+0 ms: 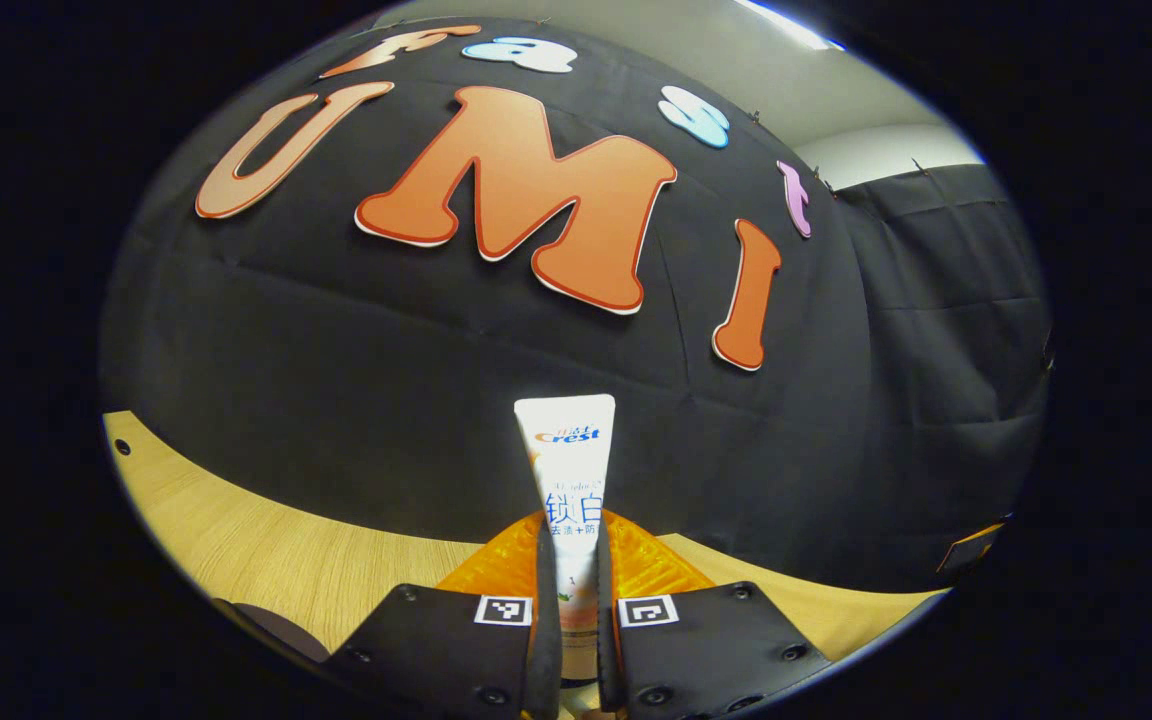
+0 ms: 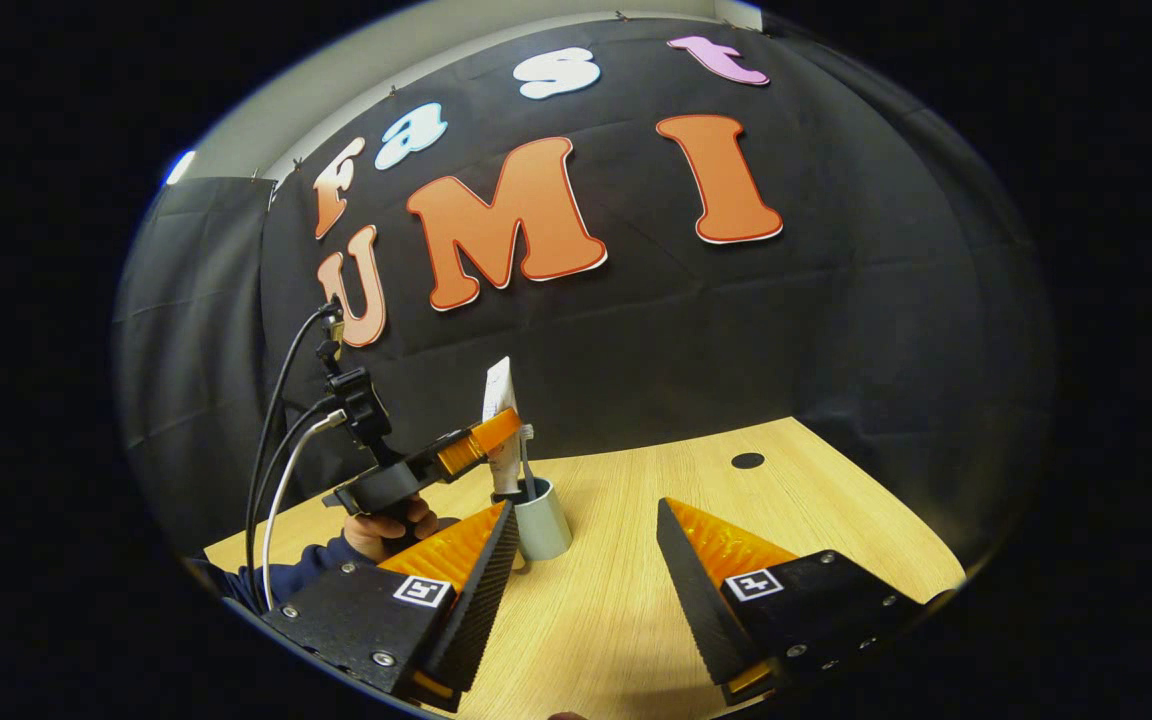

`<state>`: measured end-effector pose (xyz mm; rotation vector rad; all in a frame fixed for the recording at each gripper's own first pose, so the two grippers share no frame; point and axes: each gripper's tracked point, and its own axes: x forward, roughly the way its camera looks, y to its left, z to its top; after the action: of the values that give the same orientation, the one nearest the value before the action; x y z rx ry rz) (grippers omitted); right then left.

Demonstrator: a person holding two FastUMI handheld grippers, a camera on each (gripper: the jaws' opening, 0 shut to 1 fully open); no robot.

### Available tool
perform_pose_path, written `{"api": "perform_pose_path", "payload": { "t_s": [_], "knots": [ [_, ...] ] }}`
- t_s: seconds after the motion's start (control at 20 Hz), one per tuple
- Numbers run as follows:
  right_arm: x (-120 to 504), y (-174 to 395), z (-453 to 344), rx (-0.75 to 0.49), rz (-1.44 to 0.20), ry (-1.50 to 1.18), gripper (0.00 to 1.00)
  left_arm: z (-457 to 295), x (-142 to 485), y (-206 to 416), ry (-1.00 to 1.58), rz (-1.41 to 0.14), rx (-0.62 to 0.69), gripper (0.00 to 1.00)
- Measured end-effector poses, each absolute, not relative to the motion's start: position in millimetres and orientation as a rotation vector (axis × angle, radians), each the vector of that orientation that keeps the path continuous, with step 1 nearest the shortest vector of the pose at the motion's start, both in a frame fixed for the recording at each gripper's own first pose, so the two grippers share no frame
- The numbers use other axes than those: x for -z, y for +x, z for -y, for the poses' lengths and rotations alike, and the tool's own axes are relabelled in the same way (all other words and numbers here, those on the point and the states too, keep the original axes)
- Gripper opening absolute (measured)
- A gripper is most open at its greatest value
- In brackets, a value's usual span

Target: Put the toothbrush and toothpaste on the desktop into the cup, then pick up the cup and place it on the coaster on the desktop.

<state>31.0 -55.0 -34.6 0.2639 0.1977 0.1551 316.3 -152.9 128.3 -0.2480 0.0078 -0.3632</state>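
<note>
Now the left gripper (image 1: 576,590), fingers clamped on the toothpaste (image 1: 571,470), holds it upright just above the cup (image 2: 541,520) at ten o'clock of the right gripper (image 2: 586,560), whose fingers stand apart, so lowering and releasing likely comes next.

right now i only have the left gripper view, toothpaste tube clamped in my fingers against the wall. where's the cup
Observer: In the right gripper view the grey cup stands on the wooden desktop, directly under the toothpaste tube.
Operator: is the tube in it yet
Observer: Its lower end is about at the rim; how deep, I cannot tell. The left gripper grips it above the cup.
Operator: toothbrush?
Observer: The toothbrush stands in the cup already.
Operator: right gripper busy?
Observer: No, the right gripper is open with nothing in it, near the cup.
</note>
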Motion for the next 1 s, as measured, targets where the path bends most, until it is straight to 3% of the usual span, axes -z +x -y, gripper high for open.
{"api": "perform_pose_path", "payload": {
  "t_s": [0.65,1.0],
  "knots": [
    [47.3,32.1,48.1,-0.153,-0.234,0.303,0.85,149.5,-69.9,311.6,-0.11,-0.182,0.322,0.2],
    [52.0,34.2,32.6,-0.17,-0.278,0.307,0.84,144.9,-67.7,282.2,-0.071,-0.271,0.36,0.39]
  ]
}}
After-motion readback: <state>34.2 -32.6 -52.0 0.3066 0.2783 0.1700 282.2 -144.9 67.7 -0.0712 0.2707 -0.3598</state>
